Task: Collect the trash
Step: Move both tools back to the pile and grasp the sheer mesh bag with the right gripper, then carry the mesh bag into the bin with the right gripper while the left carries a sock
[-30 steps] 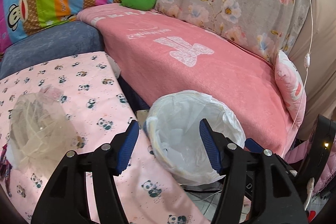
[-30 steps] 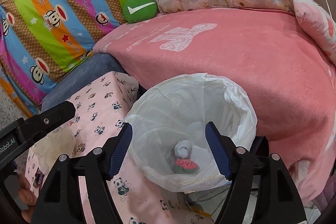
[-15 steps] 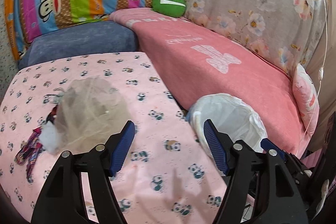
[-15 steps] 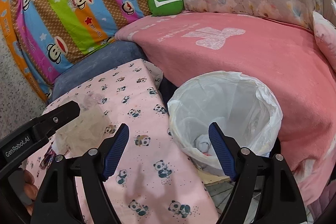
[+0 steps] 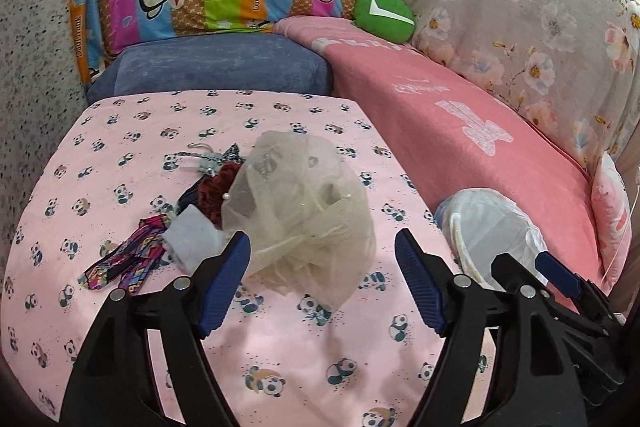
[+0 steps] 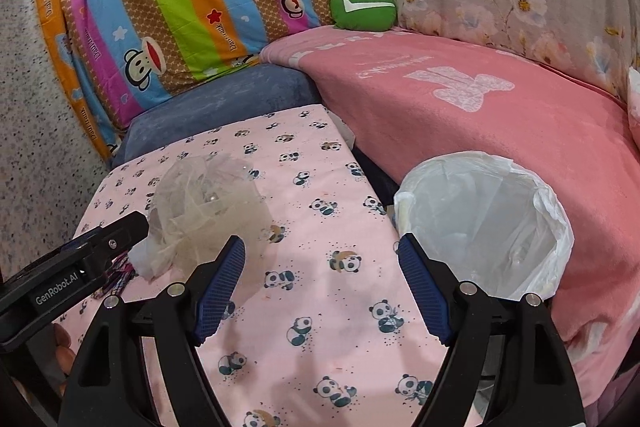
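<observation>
Clearly, the left gripper (image 5: 322, 279) is spread wide and holds nothing; its blue-padded fingers (image 5: 224, 283) stand on either side of the near edge of a crumpled beige mesh bundle (image 5: 304, 211), which sits just beyond them toward 12 o'clock on the panda-print cloth (image 5: 120, 155). Whether the left pad touches the mesh cannot be told. At 9 o'clock from the bundle, touching it, lie a white scrap (image 5: 192, 237), a dark red scrunchie (image 5: 214, 189) and a patterned ribbon (image 5: 128, 259).

At 3 o'clock in the left wrist view, off the cloth's edge, is the bin with a white liner (image 5: 492, 227), against the pink blanket (image 5: 500, 147).

Over on the other side, the right gripper (image 6: 320, 283) is equally wide and empty, hovering over bare panda cloth (image 6: 320, 187). From its camera the mesh bundle (image 6: 204, 215) lies at 10 o'clock, with one black finger of the left gripper (image 6: 116, 239) just beside it at 9 o'clock. The lined bin (image 6: 484, 223) opens at 2 o'clock, just past the right finger (image 6: 424, 291). A green cushion (image 6: 362, 7) rests far back at 12 o'clock.
</observation>
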Tool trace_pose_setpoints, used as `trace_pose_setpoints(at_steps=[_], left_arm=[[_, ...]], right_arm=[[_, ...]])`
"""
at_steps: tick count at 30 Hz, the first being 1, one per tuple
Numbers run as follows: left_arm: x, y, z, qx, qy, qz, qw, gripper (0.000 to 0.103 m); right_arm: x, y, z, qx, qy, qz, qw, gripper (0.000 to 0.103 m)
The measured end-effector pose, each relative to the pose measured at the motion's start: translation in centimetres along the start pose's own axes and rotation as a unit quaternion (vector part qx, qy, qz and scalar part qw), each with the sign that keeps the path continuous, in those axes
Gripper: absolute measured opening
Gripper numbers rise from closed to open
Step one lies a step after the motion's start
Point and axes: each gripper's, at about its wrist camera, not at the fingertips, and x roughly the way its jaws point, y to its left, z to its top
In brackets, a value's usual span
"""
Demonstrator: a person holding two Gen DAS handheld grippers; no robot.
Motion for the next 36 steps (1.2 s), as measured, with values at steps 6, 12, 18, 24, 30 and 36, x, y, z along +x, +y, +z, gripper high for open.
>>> trace_pose_setpoints(at_steps=[6,12,18,24,30,36], left_arm=[[0.2,4.5,-0.8,-0.014,0.006,0.048,0.9987,0.076],[0.9,8.7,-1.5,-0.035,0.019,0.075,0.9964,0.077],[1.5,11.6,-2.2,-0.051,0.030,0.085,0.9946,0.082],[3.3,12.8,-2.3,-0.061,0.047,0.081,0.9938,0.082],[6.5,12.6,-1.8,-0.068,0.066,0.059,0.9938,0.082],[9.0,12.0,-1.8,-0.066,0.084,0.046,0.9932,0.056]], right_arm=[[0.7,3.2,-0.3,-0.024,0.006,0.016,1.000,0.080],[2.2,5.8,-0.7,-0.031,0.018,0.037,0.999,0.080],[4.3,7.9,-0.7,-0.031,0.030,0.058,0.997,0.080],[6.8,9.5,-0.7,-0.035,0.041,0.069,0.996,0.079],[9.6,10.6,-0.4,-0.035,0.054,0.074,0.995,0.071],[12.2,10.6,-0.7,-0.030,0.081,0.079,0.993,0.049]])
